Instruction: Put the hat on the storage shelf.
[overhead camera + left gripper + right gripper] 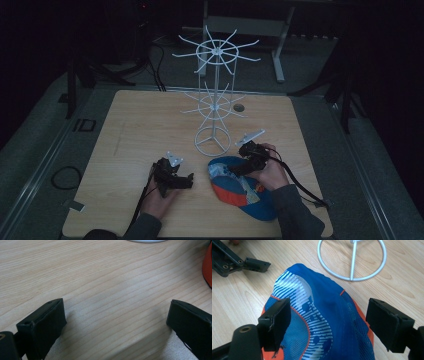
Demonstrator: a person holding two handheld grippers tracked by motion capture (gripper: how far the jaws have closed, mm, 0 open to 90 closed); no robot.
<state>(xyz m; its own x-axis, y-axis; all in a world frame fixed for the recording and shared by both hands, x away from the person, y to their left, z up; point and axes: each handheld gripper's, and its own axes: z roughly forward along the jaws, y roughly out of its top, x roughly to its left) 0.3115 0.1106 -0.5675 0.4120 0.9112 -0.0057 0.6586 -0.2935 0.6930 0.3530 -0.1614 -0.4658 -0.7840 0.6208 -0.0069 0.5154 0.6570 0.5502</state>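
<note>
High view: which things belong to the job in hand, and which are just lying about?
In the job:
- blue and orange cap, between the open right gripper jaws
- white wire rack

Lying about:
- round table grommet
- floor cable

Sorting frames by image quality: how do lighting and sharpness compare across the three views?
High view: dim, room black beyond the table. Left gripper view: bright, soft shadows under the jaws, near jaws blurred. Right gripper view: evenly lit, cap sharp, no glare.
</note>
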